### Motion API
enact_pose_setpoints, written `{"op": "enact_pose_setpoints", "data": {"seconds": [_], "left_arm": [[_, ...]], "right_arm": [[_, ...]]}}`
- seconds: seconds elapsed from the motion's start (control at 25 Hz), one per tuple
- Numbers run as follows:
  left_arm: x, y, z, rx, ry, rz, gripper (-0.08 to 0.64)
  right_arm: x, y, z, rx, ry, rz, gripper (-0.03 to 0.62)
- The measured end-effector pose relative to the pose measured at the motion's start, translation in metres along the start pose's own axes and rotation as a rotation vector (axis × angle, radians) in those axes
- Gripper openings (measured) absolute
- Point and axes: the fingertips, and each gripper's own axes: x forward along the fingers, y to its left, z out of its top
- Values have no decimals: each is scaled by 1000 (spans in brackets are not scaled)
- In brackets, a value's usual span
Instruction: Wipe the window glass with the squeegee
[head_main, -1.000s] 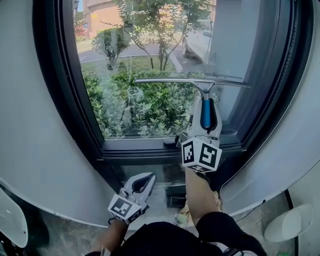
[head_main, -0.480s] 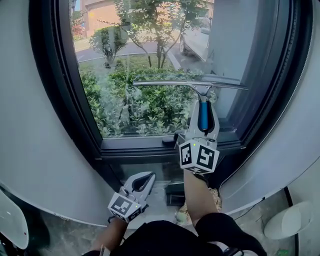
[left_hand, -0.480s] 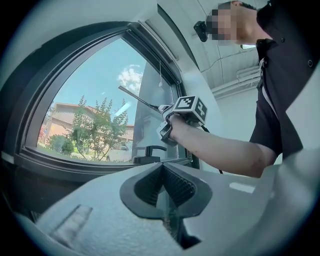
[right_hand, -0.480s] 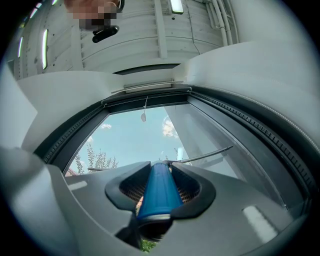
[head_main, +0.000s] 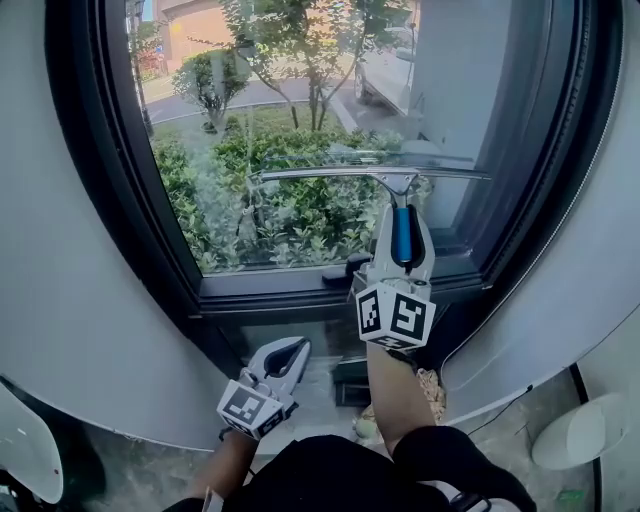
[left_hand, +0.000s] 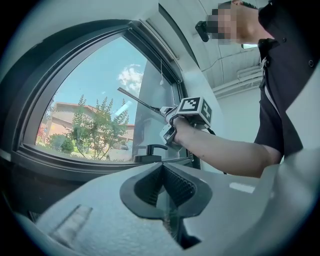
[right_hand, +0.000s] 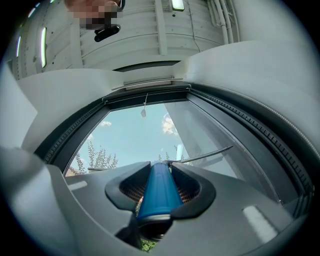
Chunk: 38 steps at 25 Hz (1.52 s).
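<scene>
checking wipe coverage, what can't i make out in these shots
- Whether the squeegee blade presses the glass: head view, edge too thin to tell.
- Squeegee handle's lower end: head view, hidden inside the right tool.
- Floor clutter under the sill: head view, partly behind the forearm.

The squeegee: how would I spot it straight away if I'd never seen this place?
Find the big dark-framed window looking onto green bushes. In front of its lower part, the right gripper clamps a blue handle that points up. The squeegee is that handle plus the long thin metal bar lying level across the window, the only T-shaped thing there.
</scene>
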Motion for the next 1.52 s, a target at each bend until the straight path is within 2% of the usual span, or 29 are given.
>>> {"op": "enact_pose_setpoints", "data": {"seconds": [0.48,0.96,1.52], "left_arm": [[2,1,-2,8,15,-19,2],[3,-6,-10,-27,34,-42,2],[-4,-11,-23,-49,78,-28,2]], "right_arm": [[-14,-2,-15,4,37,-13,132],[-29,-5,-32,-4,95,-13,133],[-44,-10,-47,9,132,-15,133]]}}
